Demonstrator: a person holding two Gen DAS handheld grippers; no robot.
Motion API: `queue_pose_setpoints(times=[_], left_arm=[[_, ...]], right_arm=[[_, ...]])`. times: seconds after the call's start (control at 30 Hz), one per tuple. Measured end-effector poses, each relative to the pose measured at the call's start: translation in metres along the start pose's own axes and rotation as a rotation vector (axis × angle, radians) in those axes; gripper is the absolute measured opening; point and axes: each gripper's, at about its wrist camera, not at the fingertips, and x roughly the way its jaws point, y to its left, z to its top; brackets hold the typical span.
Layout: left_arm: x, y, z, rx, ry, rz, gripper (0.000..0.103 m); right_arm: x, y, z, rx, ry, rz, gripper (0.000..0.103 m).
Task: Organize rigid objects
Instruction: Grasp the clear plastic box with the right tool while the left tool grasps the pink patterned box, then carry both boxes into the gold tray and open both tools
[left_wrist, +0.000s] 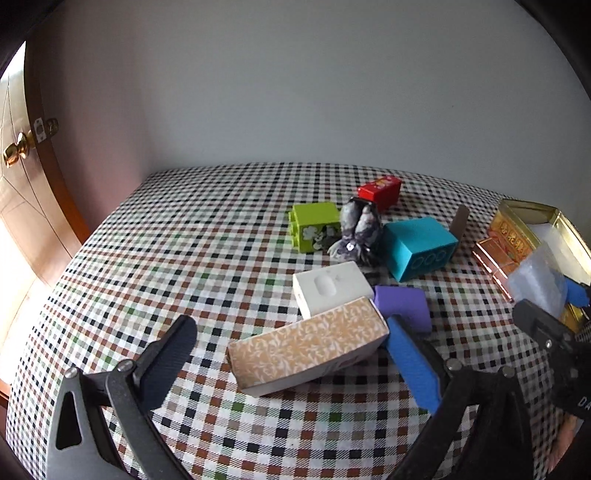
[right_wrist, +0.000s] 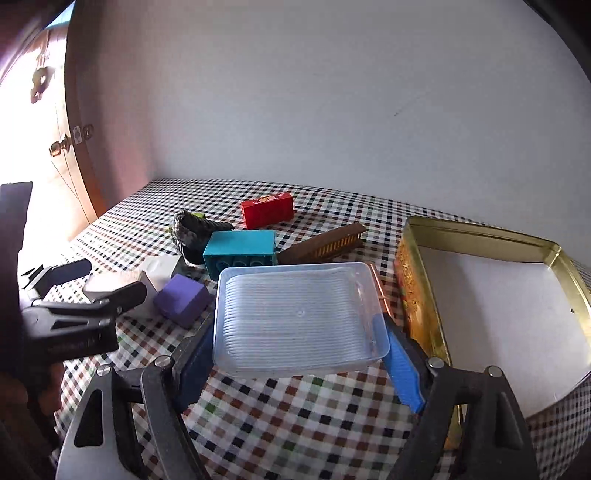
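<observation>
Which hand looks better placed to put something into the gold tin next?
Probably the right: its tongs grip the clear plastic tray beside the open gold tin.

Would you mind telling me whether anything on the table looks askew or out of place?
Yes: the patterned box sits tilted, one end propped on the white box instead of lying flat. The blocks are scattered: red, green, teal and purple lie at mixed angles around a dark toy.
</observation>
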Motion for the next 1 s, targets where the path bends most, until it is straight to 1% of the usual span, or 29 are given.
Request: queue_pose_setpoints(times=[0.03,0.07,0.1,0.17,0.37,0.5,0.6,0.7,0.8,0.87,1.0], left_arm=[[0.005,0.001,0.0,-0.013,0.019,0.0,0.1],[0.008,0.004,-0.001,-0.026,0.036,-0.004,0.094],[0.013,0.006,-0.001,-0.044,0.06,-0.012,0.082],[0.021,0.009,-0.003,-0.071,0.097,-0.03,0.083],[0.017,0.004,-0.003,-0.064,0.083,-0.052,0.082],[0.006,0.005,-0.003,-0.075,0.048,-0.045,0.082],[-0.006,0.013,-0.003,-0.106,0.013,-0.039,0.082],[-0.016,0.016,-0.003,-0.121,-0.039,-0.022,0.082],[-0.031,0.01,-0.001,-0.107,-0.123,0.019,0.082],[-0.041,0.001,0.002,-0.097,-0.164,0.028,0.082],[-0.052,-0.013,0.005,-0.089,-0.2,0.025,0.082]], right_arm=[[-0.001,0.001,0.0,0.0,0.005,0.006,0.083],[-0.001,0.001,0.0,-0.001,0.006,0.011,0.083],[-0.003,0.002,0.0,-0.005,0.003,0.013,0.083],[-0.005,0.004,-0.001,-0.01,-0.007,0.013,0.083],[-0.007,0.005,-0.003,-0.013,-0.02,0.024,0.083],[-0.013,0.0,-0.002,0.016,-0.057,0.021,0.083],[-0.024,-0.006,0.002,0.038,-0.115,0.027,0.083],[-0.039,-0.011,0.006,0.04,-0.192,0.0,0.083],[-0.05,-0.019,0.011,0.043,-0.25,-0.036,0.083],[-0.055,-0.027,0.013,0.048,-0.28,-0.078,0.083],[-0.063,-0.043,0.015,0.071,-0.307,-0.105,0.083]])
